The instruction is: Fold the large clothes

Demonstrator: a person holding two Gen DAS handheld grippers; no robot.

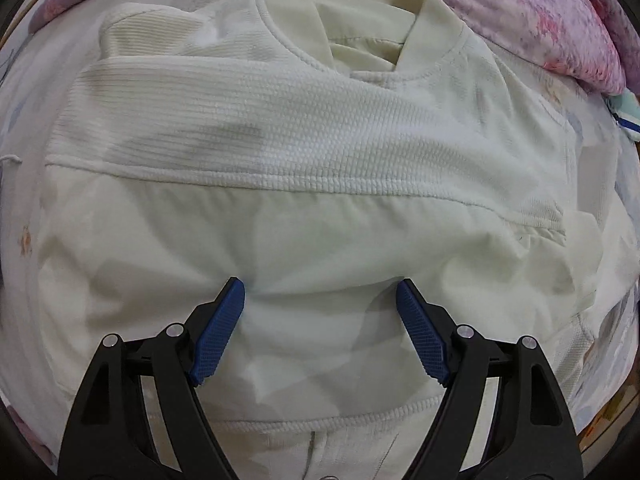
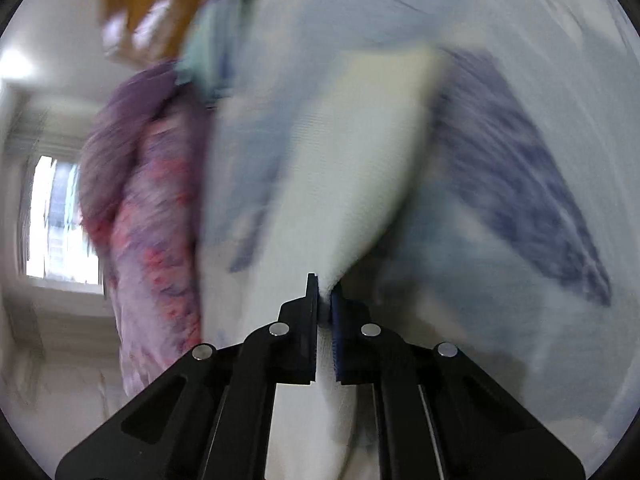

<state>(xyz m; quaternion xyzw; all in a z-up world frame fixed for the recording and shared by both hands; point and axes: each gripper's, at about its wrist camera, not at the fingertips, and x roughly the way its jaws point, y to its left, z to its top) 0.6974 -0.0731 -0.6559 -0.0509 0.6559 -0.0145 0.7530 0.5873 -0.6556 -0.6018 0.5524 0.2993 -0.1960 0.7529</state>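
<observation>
A cream-white ribbed garment (image 1: 280,132) lies spread on the bed, collar (image 1: 360,40) at the far side and one part folded across its middle. My left gripper (image 1: 320,292) is open, its blue pads (image 1: 224,320) resting on the smooth lower cloth. In the right wrist view my right gripper (image 2: 325,296) is shut on a strip of the same white cloth (image 2: 352,184), which hangs stretched away from the jaws. That view is blurred by motion.
A pink and purple floral quilt (image 1: 540,12) is bunched at the far right of the bed, also in the right wrist view (image 2: 152,200). The pale floral bedsheet (image 2: 540,184) lies under everything. A window (image 2: 60,220) is at the left.
</observation>
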